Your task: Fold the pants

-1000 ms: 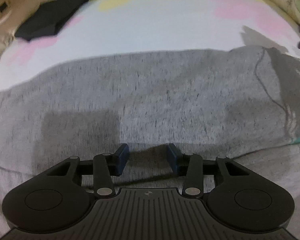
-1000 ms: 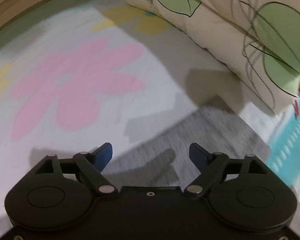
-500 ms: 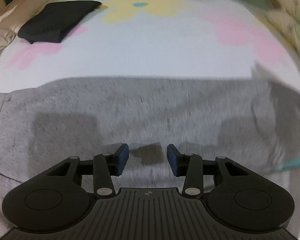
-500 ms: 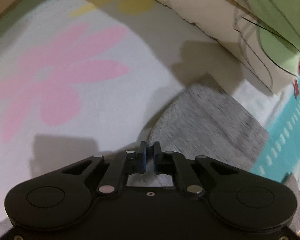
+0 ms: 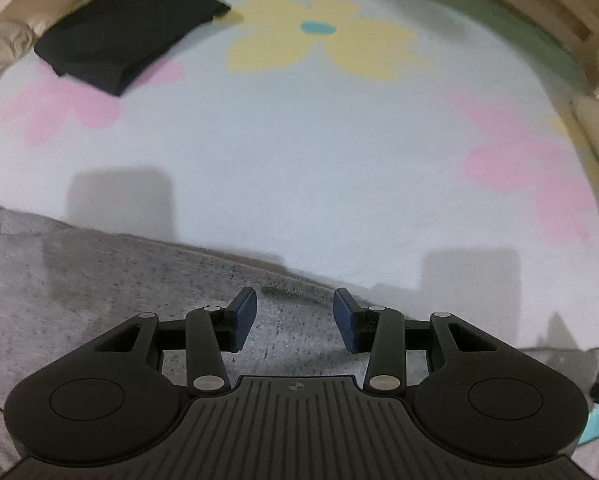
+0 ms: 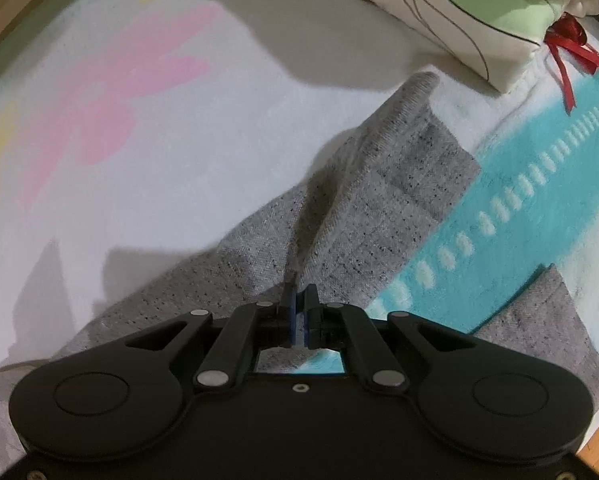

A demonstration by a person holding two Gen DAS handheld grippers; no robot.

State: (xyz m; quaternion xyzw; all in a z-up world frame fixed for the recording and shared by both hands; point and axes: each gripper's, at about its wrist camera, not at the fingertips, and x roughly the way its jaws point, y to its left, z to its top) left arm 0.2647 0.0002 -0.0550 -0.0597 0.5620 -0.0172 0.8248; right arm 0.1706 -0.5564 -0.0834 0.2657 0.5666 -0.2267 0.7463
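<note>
— Where are the grey pants (image 6: 383,204) right now?

— Spread over the flowered bedsheet (image 5: 299,168). In the right wrist view one end runs up toward the cream pillow with green leaf shapes (image 6: 471,12), stopping just short of it, and part of the cloth lies across the sheet's turquoise band (image 6: 511,184). A second grey piece shows beyond that band, at the lower right of the same view.

— And the right gripper (image 6: 298,312)?

— Clenched on the pants. Its blue pads are pressed together with a ridge of grey fabric pinched between them — the cloth rises in a taut crease from the pads toward the pillow end.

— The left gripper (image 5: 295,316)?

— Its fingers stand partly apart over the pants (image 5: 99,300), close to the edge where the grey cloth meets bare sheet. Fabric shows in the gap, but the pads do not press on it, so nothing is grasped there.

— Anything else on the sheet?

— A folded black garment (image 5: 119,36) lies well away from the pants, at the far left corner beside the yellow flower print (image 5: 319,36). A red ribbon (image 6: 571,48) hangs at the pillow's end, above the turquoise band.
</note>
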